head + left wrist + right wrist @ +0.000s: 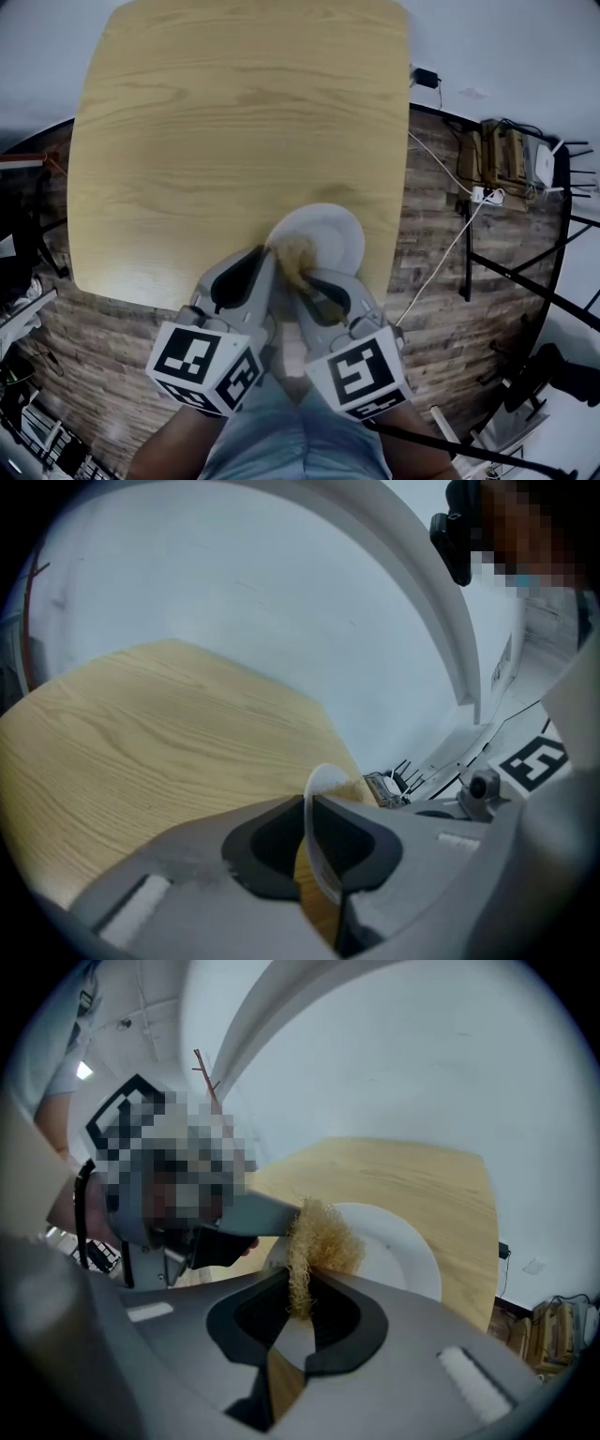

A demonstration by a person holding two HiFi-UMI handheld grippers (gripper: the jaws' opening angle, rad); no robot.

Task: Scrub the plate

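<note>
At the near edge of the wooden table (234, 112), the left gripper (267, 255) is pinching the rim of the white plate (333, 234) while the right gripper (314, 279) is clamping a golden wire scourer (298, 253) against it. Good scrubbing is likely calling for firm bracing and overlapping strokes.
</note>
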